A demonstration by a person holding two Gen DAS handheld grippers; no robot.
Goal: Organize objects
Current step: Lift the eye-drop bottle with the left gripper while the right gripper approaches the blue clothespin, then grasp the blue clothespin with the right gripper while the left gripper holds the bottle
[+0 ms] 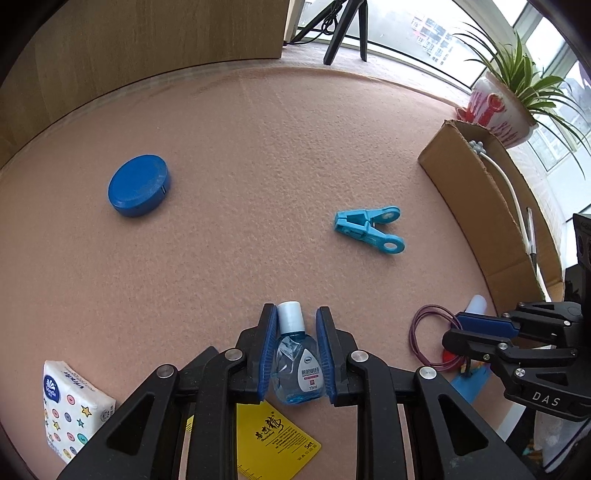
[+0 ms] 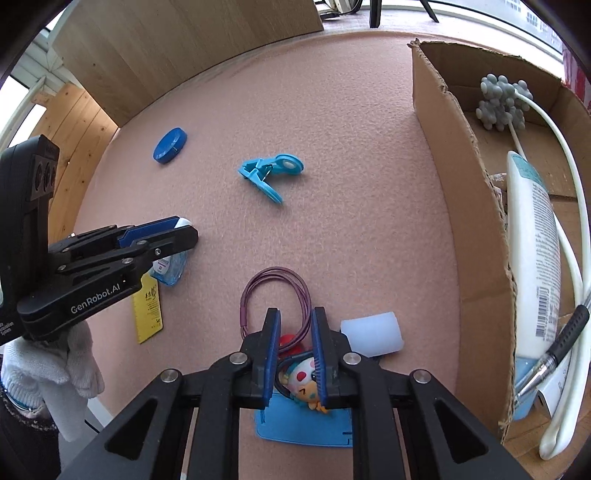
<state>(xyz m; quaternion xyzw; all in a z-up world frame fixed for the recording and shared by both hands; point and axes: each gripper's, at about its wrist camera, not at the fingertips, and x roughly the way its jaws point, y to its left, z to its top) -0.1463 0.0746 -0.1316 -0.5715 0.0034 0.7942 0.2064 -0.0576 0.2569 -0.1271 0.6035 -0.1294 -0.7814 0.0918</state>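
Home sunroom: potted plant (image 1: 506, 107) by windows (image 1: 428, 33), pink felt table (image 1: 277, 147), cardboard box (image 2: 465, 206).

My left gripper (image 2: 184, 236): black linkage arms, silver pivot screws, white "GenRobot.AI" lettering, blue ribbed fingers (image 1: 271, 354).
My right gripper (image 2: 295, 354): same black frame, blue fingers (image 2: 272, 354), white "DAS" lettering seen from the left wrist view.
My left hand (image 2: 55, 365): white knit glove, at 8 o'clock.

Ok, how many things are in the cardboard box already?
3: a grey-knobbed massager at the far end, a white bottle in the middle, a black-gripped pen nearest the camera. Others may hide underneath.
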